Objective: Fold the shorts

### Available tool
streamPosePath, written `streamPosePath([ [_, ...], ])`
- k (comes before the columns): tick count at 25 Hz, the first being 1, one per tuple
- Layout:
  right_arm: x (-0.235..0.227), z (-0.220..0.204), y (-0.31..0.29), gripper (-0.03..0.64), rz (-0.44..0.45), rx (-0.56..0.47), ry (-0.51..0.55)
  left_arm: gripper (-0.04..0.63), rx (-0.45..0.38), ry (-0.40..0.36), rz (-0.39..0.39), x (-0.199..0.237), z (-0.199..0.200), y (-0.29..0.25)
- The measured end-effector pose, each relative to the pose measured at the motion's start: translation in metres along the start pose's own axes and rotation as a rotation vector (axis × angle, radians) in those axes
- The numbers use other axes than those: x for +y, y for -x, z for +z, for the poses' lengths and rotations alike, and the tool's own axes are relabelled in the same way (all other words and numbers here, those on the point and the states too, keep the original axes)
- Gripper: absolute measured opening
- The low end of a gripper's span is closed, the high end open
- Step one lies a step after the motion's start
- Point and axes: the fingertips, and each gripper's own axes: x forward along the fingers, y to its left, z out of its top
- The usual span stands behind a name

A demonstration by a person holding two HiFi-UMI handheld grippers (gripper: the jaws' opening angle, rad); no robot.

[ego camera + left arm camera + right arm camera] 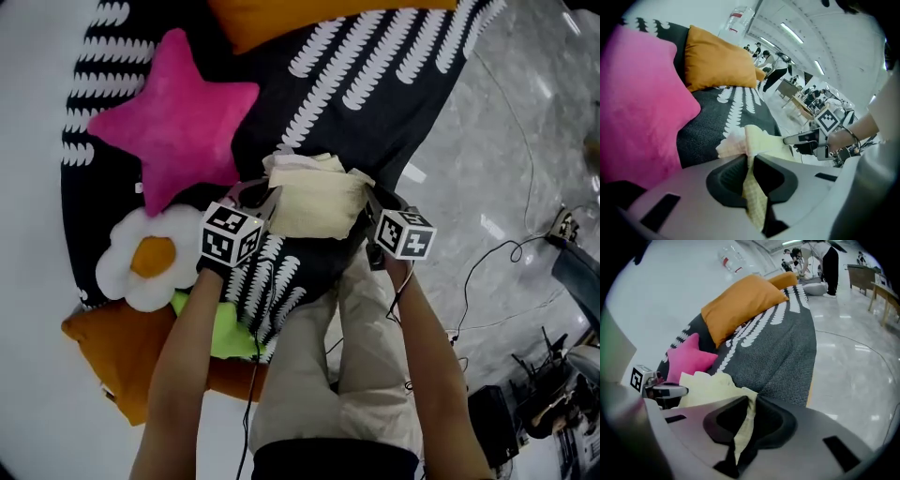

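The pale yellow shorts lie bunched on the black-and-white patterned bed cover, near its front edge. My left gripper is shut on the shorts' left side; in the left gripper view the yellow cloth is pinched between the jaws. My right gripper is shut on the right side, and in the right gripper view a fold of the shorts is squeezed between its jaws. The two grippers stand close together with the cloth stretched between them.
A pink star cushion lies left of the shorts. A white flower cushion, a green one and an orange one sit at the front left. An orange pillow is at the far end. Grey floor with cables is at the right.
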Motion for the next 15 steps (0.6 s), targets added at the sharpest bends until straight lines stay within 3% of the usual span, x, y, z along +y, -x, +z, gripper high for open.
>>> streamPosePath([
  [2,0.011,0.0,0.021,0.029,0.017,-0.014,0.096,0.044,-0.022,-0.021,0.003,-0.019,-0.006,0.019],
  [4,0.032,-0.004,0.044,0.027,0.046,-0.014,0.224,0.041,-0.048,-0.015,0.015,-0.034,-0.016,0.039],
  [8,0.067,0.003,0.071,0.026,0.096,-0.027,0.364,0.04,-0.108,0.083,0.042,-0.039,-0.03,0.074],
  [13,0.079,0.048,0.036,0.026,0.101,-0.031,0.491,0.041,-0.159,0.212,0.078,0.001,-0.021,0.061],
  [15,0.066,0.067,0.008,0.036,0.045,-0.007,0.524,0.107,-0.12,0.241,0.119,0.027,-0.016,0.041],
])
